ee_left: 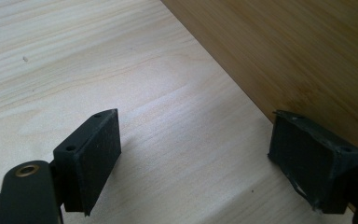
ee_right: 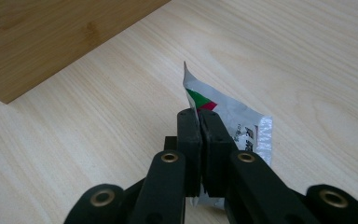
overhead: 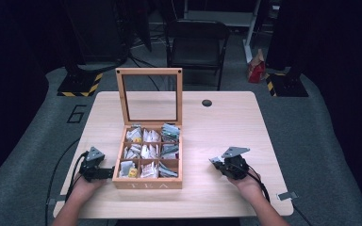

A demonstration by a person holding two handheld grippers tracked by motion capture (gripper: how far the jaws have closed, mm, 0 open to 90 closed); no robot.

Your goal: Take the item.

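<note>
Tea box (overhead: 147,181) on the table (overhead: 226,122) between the two grippers, left gripper (overhead: 104,173) just beside its left wall, right gripper (overhead: 215,163) well to its right, sachet (ee_right: 233,126) pinched between the right gripper's jaws, lid (overhead: 149,96) standing upright behind the compartments, chair (overhead: 195,44) beyond the table's far edge

A pale wooden table (overhead: 226,122) carries an open wooden tea box (overhead: 147,181), lid upright, near its front edge, left of centre.
</note>
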